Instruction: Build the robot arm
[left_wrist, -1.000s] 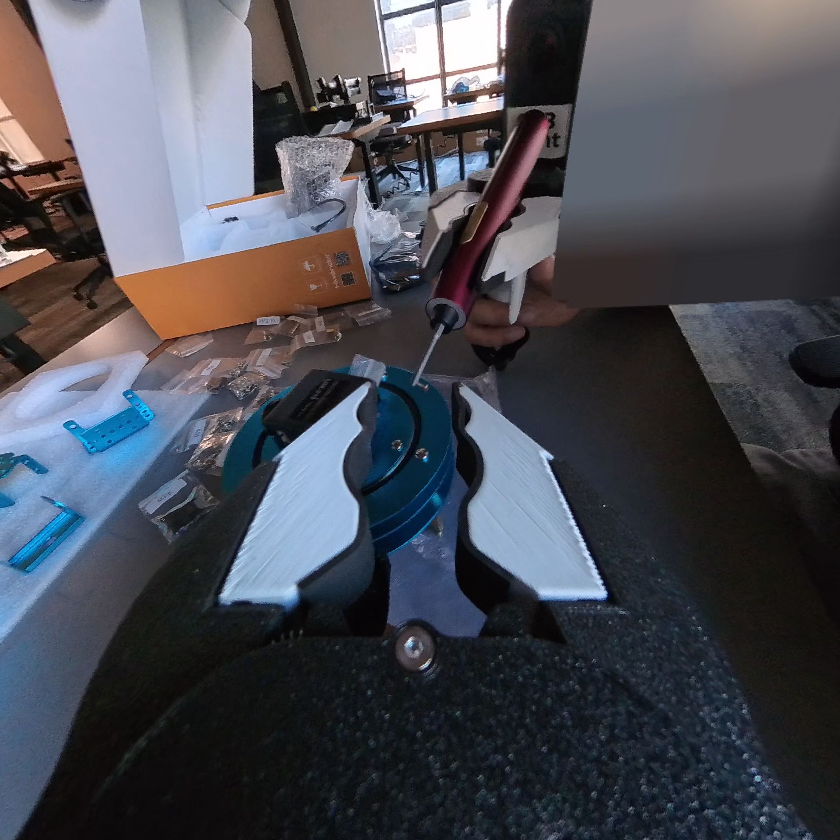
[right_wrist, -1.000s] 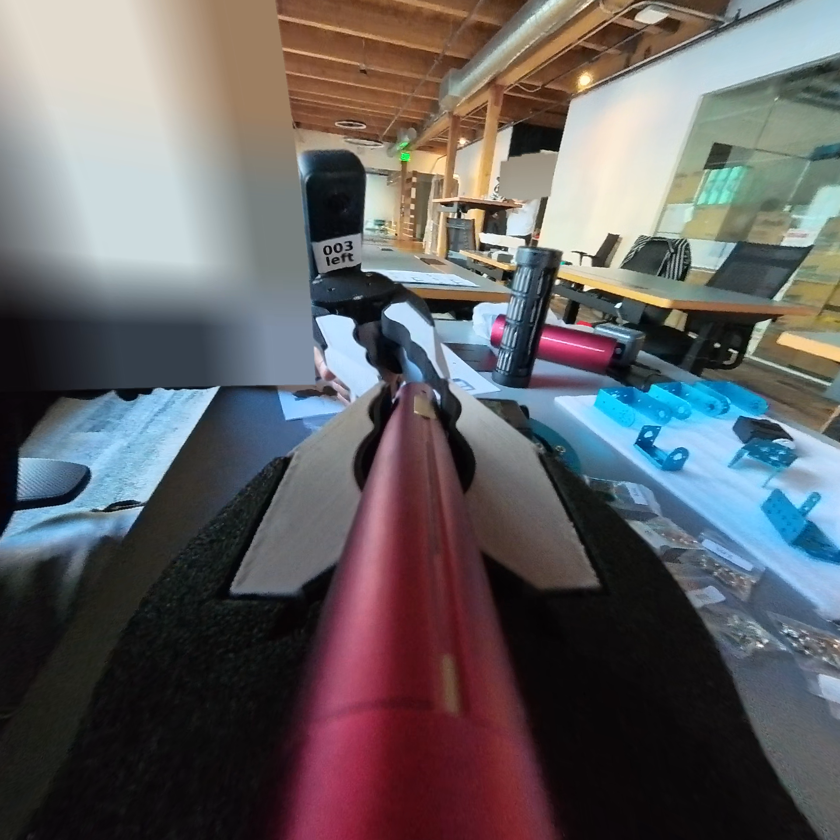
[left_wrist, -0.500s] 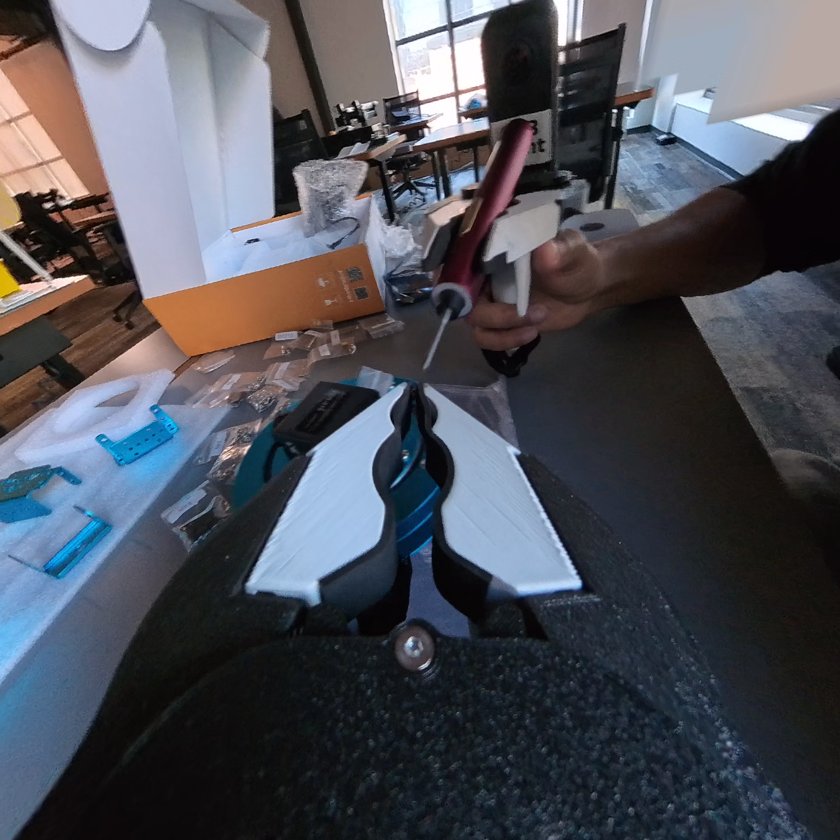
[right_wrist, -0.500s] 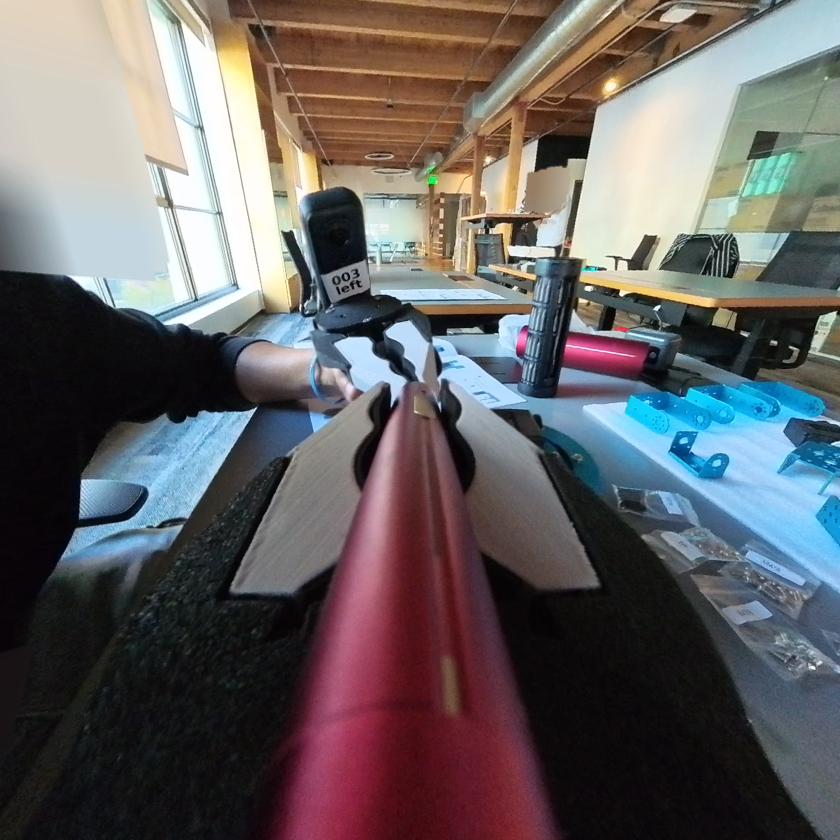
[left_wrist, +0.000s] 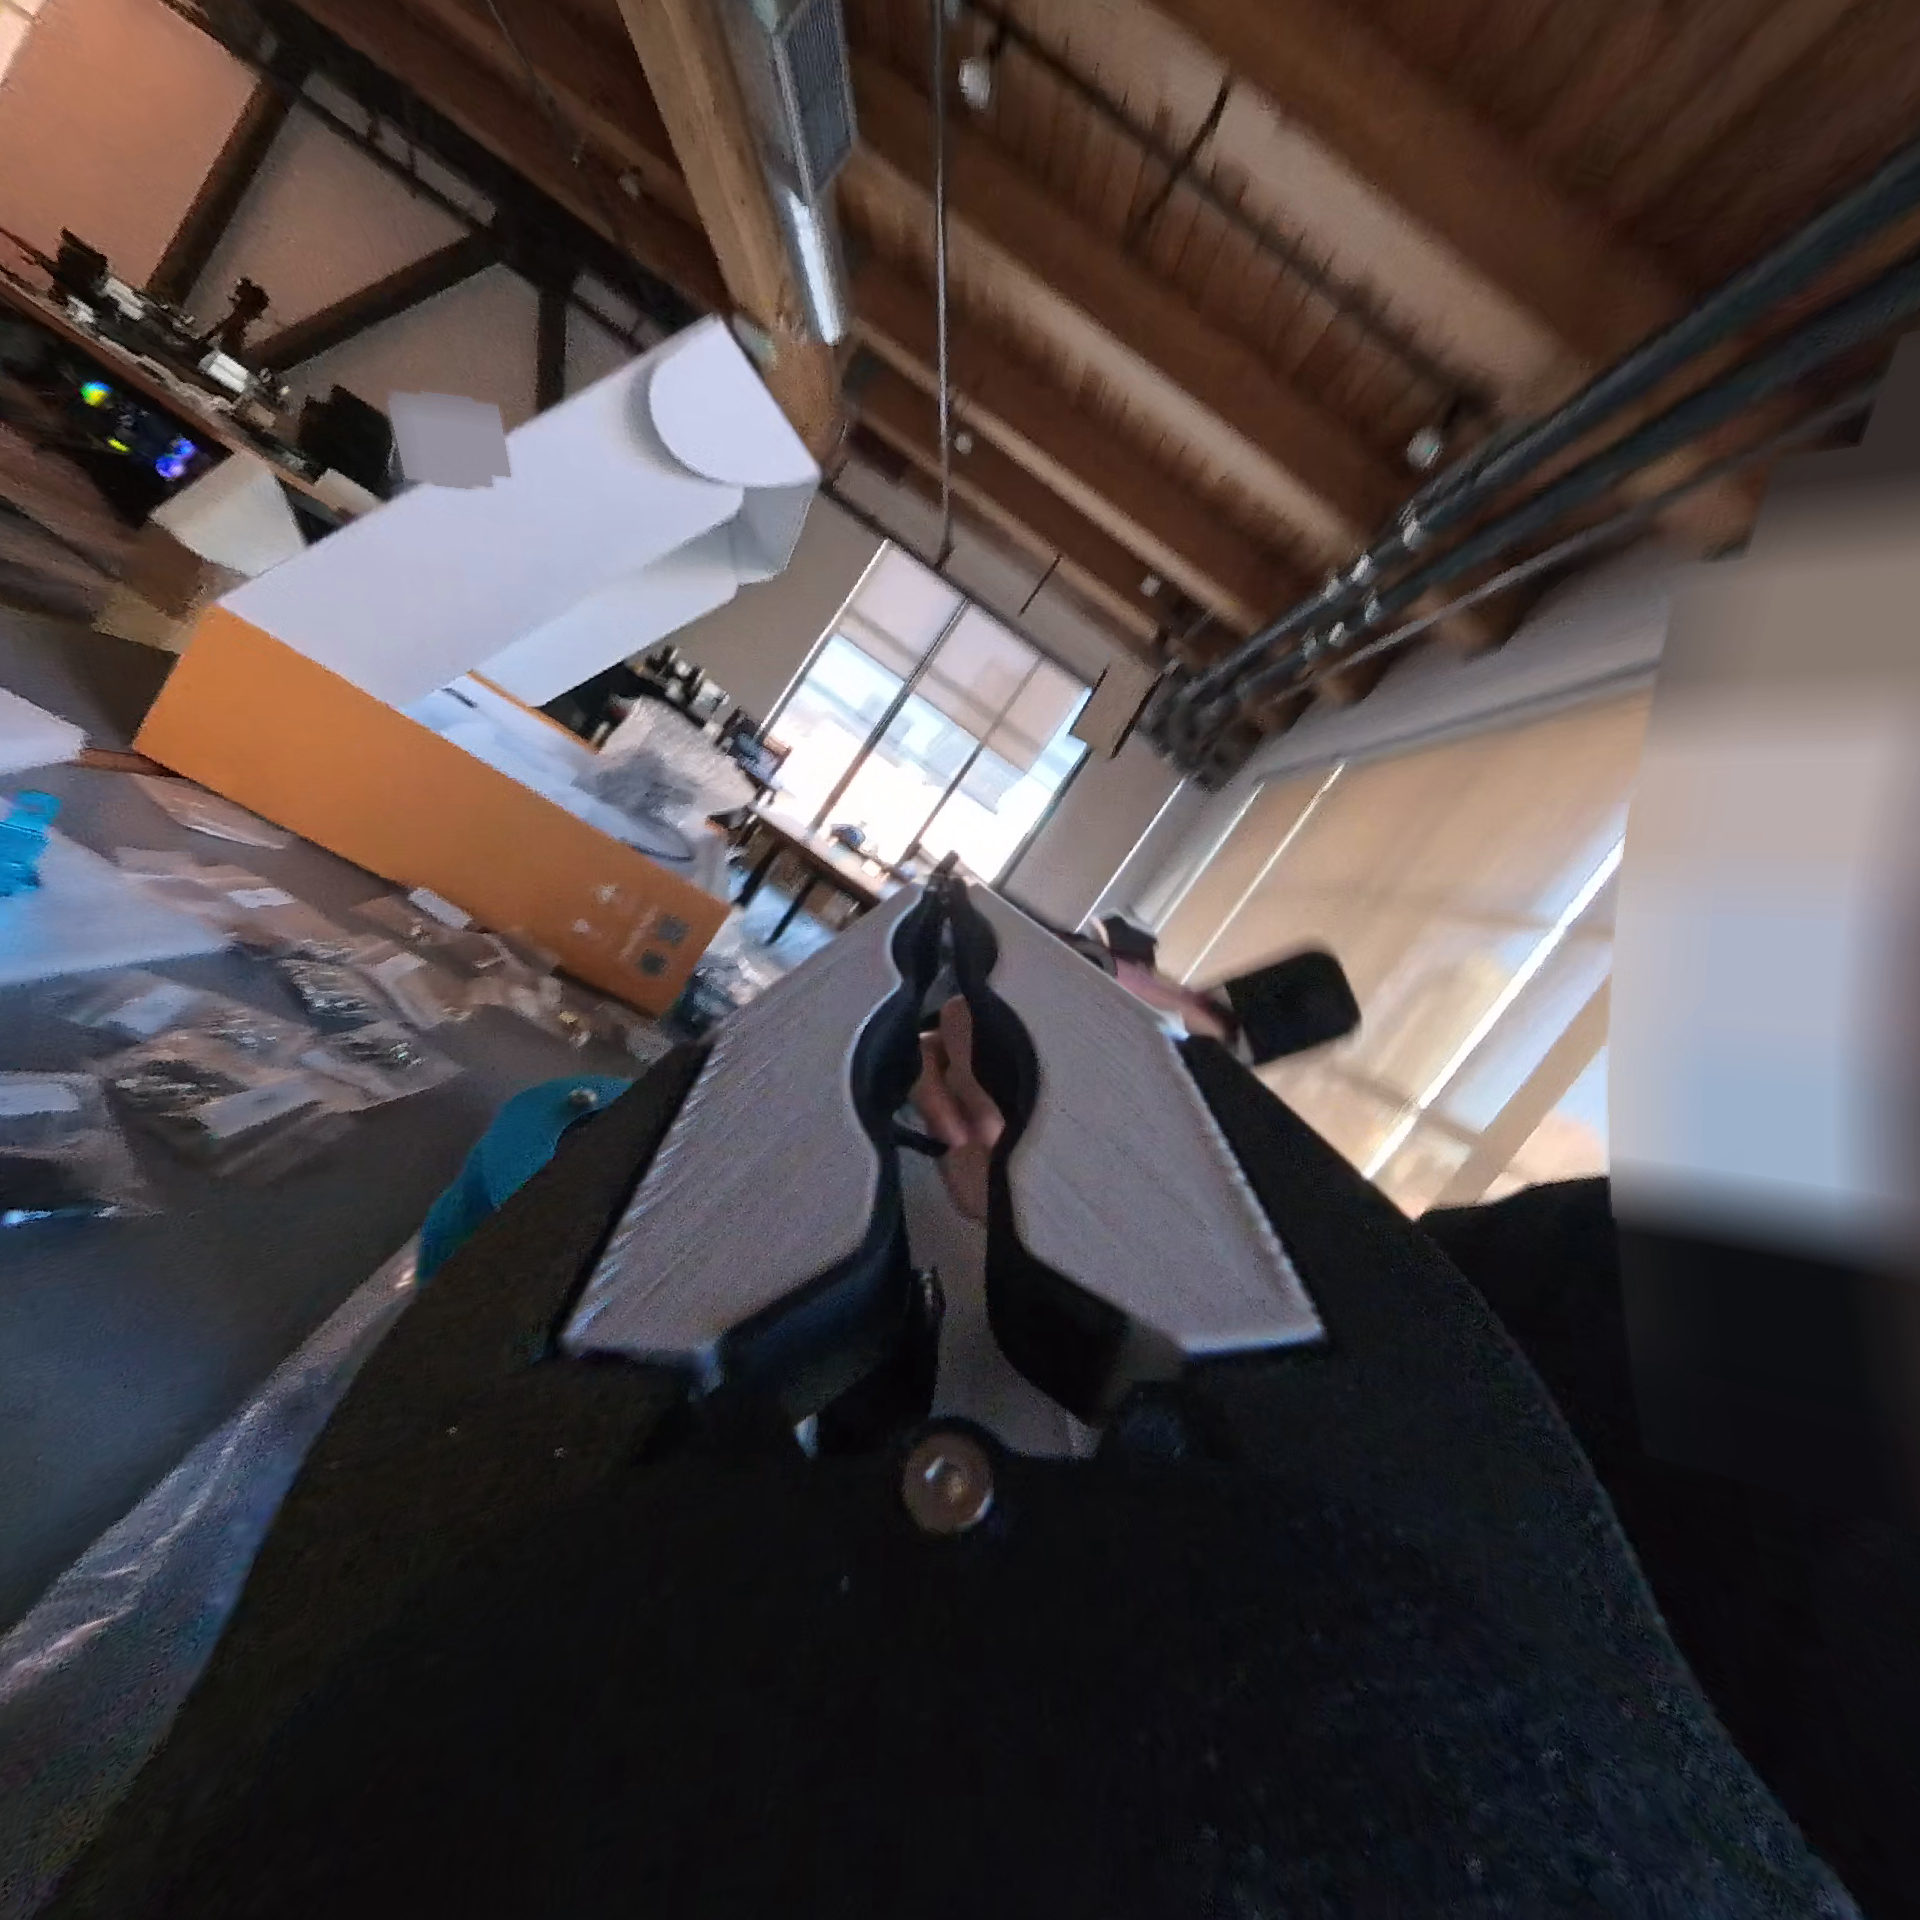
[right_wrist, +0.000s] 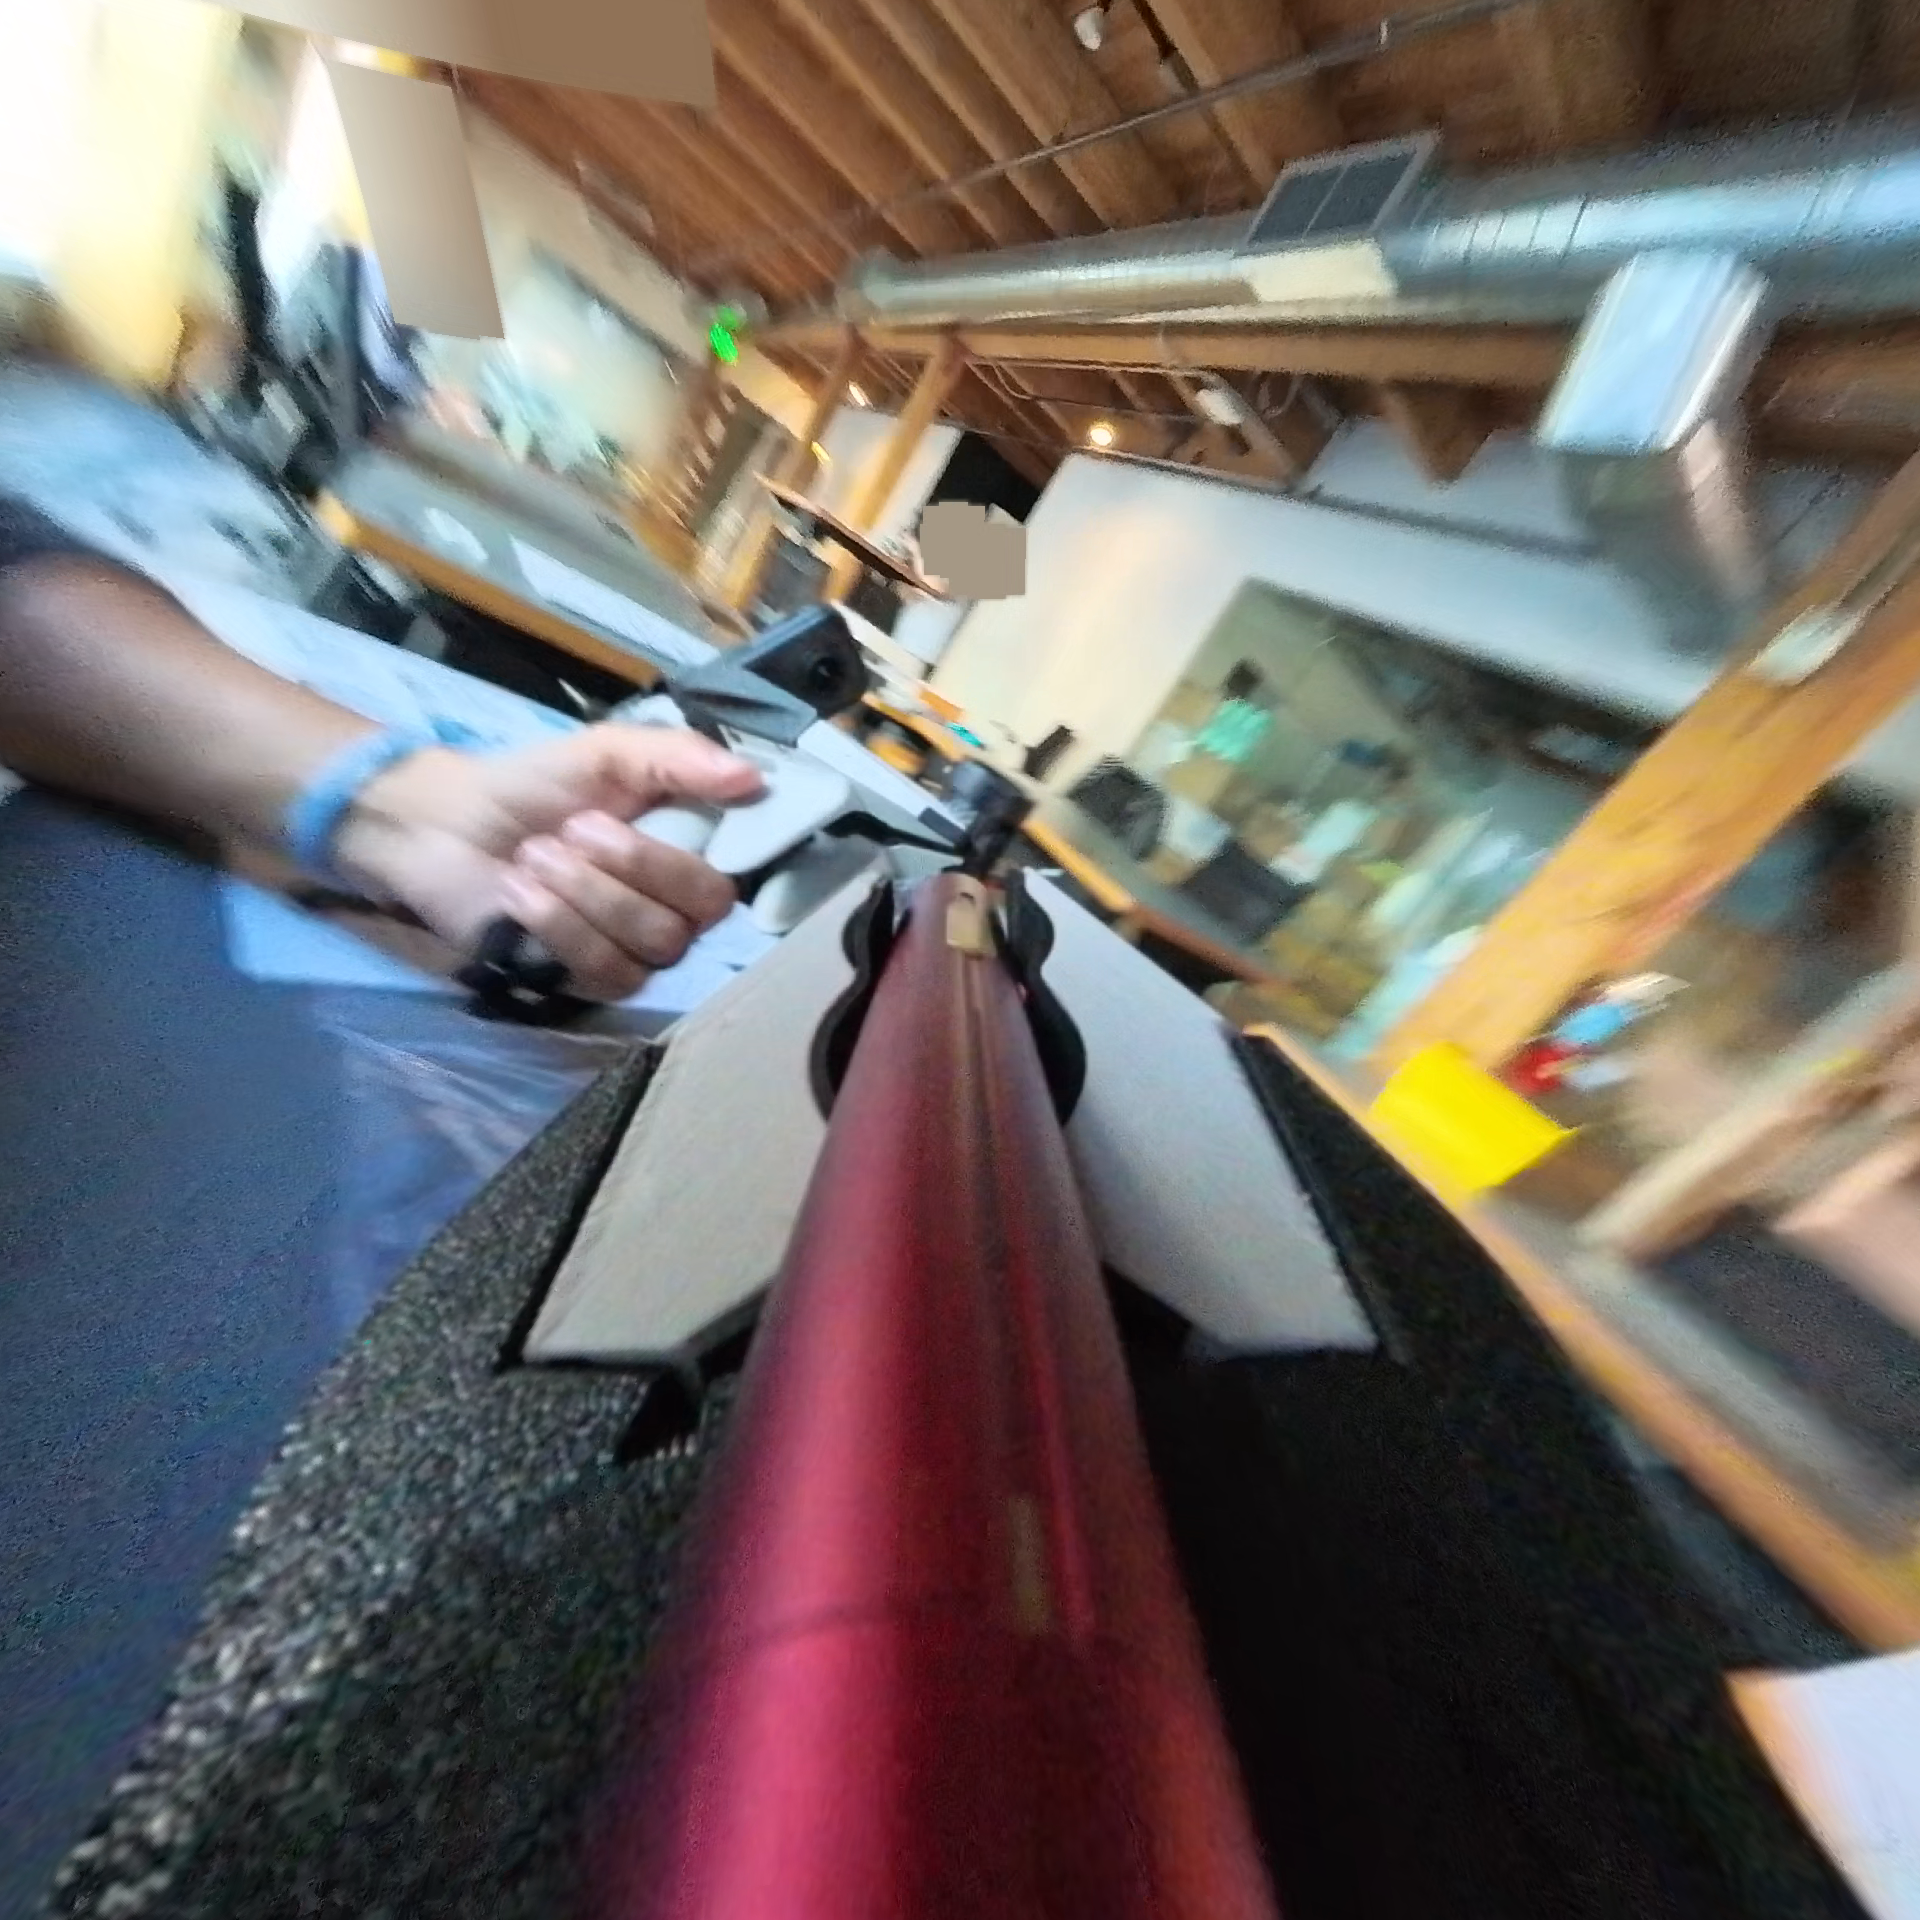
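My left gripper (left_wrist: 940, 906) is shut with nothing seen between its fingers, and it is tilted up toward the ceiling. A blue metal disc (left_wrist: 520, 1138) lies on the dark table just below and left of its fingers. My right gripper (right_wrist: 971, 909) is shut on a red pen-shaped screwdriver (right_wrist: 935, 1351) that runs forward along the fingers; its tip is hidden. In the right wrist view the left gripper (right_wrist: 800, 800) shows just ahead, held by a person's hand (right_wrist: 561, 842). Part of a hand (left_wrist: 961, 1091) shows through the gap behind my left fingers.
An open orange and white box (left_wrist: 416, 790) stands at the back left of the dark table (left_wrist: 208, 1299). Several clear bags of small parts (left_wrist: 260, 1049) lie before it. A blue bracket (left_wrist: 21, 842) sits at the far left. A yellow object (right_wrist: 1455, 1122) is at the right. My hands' fingertips stand some 9 cm from each other. The blue bracket (left_wrist: 21, 842) sits 30 cm or so from the ends of my left fingers.
The left gripper has closed from open around the blue disc to shut, and lifted and tilted upward. The right gripper, still holding the screwdriver, has also swung upward and rolled; both views are blurred.
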